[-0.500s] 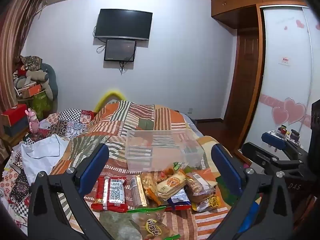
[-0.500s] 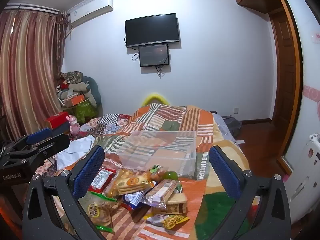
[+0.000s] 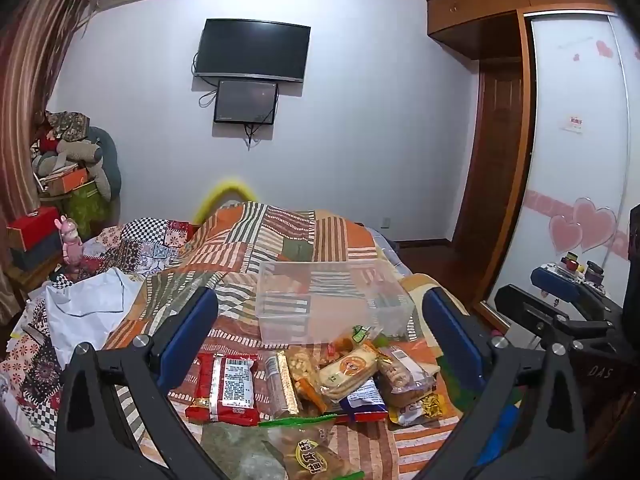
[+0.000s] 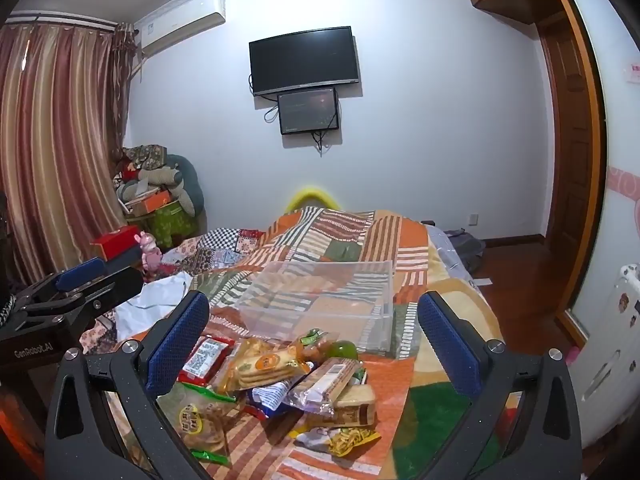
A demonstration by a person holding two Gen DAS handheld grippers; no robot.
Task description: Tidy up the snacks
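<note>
Left gripper (image 3: 320, 334) and right gripper (image 4: 314, 330) hover with fingers spread wide, holding nothing. Snack packets (image 3: 320, 376) lie heaped on the quilt (image 3: 280, 236) at lower centre of the frame, just before the clear box (image 3: 320, 304).

The quilt (image 3: 280, 240) is orange, green and white patchwork with stripes. On it, just in front of the clear box (image 3: 320, 300), lie a red packet (image 3: 226, 384), a blue-and-white packet (image 3: 366, 398) and a yellow wrapper (image 4: 352, 438). Left of the box lies a white cloth (image 3: 88, 300). The gripper pads (image 4: 176, 344) are blue.
</note>
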